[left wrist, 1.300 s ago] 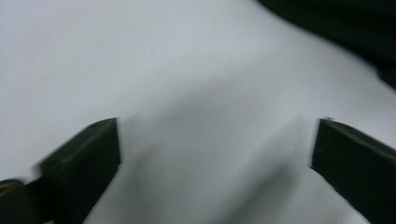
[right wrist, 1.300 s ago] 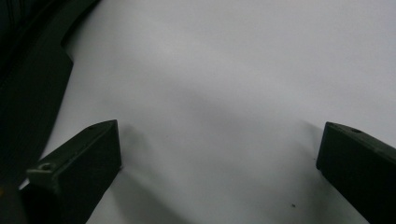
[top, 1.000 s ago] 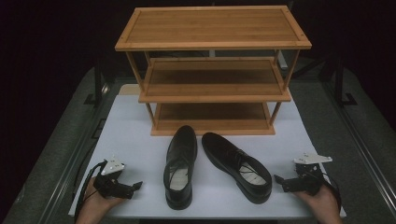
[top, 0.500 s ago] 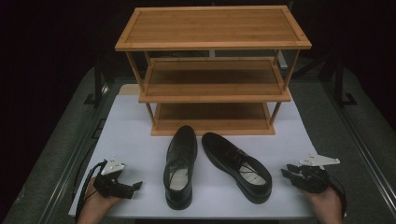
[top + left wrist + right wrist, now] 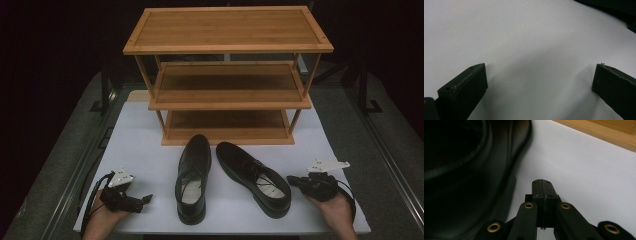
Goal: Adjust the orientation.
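Two black leather shoes lie on the white table top (image 5: 140,145) in front of a wooden three-shelf rack (image 5: 227,75). The left shoe (image 5: 192,177) points straight at the rack. The right shoe (image 5: 252,170) lies angled, toe to the upper left. My right gripper (image 5: 291,180) rests low beside the right shoe's heel, jaws pressed together and holding nothing (image 5: 542,185); the shoe's side (image 5: 469,177) looms close on its left. My left gripper (image 5: 148,199) lies near the front left of the table, jaws wide apart over bare white surface (image 5: 539,75).
The rack's bottom shelf edge (image 5: 599,132) runs behind the right gripper. Dark floor and black stand legs (image 5: 367,95) surround the table. Bare white surface lies between the left gripper and the left shoe.
The right gripper has shifted slightly and turned toward the right shoe's heel. The left gripper and both shoes have stayed put.
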The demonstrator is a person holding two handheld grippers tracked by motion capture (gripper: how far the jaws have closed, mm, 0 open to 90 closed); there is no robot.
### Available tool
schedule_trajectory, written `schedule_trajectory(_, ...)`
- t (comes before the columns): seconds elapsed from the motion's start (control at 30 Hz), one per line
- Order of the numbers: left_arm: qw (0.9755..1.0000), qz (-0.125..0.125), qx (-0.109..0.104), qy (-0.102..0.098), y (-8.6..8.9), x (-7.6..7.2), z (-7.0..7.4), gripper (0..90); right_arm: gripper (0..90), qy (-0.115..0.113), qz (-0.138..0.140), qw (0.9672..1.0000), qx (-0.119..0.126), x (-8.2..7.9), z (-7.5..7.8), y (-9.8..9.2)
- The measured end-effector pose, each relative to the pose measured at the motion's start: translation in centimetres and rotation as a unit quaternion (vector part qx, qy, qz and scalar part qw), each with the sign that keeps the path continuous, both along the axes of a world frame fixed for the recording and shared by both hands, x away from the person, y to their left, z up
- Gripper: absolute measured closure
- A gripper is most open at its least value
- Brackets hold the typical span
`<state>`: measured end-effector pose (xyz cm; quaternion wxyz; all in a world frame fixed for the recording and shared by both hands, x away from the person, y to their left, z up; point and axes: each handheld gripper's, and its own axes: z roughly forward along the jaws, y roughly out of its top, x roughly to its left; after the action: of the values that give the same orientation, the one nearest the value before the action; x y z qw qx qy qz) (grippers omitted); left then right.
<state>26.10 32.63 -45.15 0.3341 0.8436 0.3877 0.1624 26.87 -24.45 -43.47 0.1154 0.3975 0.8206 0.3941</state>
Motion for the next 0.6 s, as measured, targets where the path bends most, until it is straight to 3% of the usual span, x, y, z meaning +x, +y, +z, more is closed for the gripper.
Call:
schedule_trajectory(0.2, 1.0, 0.0, 0.0, 0.0, 0.0, 0.0, 0.0, 0.0, 89.8, 0.008, 0.02, 0.9997, -0.007, 1.2, -0.4, 1.5)
schedule_trajectory(0.37, 1.0, 0.0, 0.0, 0.001, 0.0, 0.0, 0.0, 0.0, 89.8, 0.019, 0.042, 0.9989, -0.003, 1.0, -0.8, 2.3)
schedule_trajectory(0.6, 1.0, 0.0, 0.0, 0.002, 0.0, 0.0, 0.0, 0.0, 89.8, 0.023, 0.045, 0.9987, 0.003, 0.9, -0.9, 2.3)
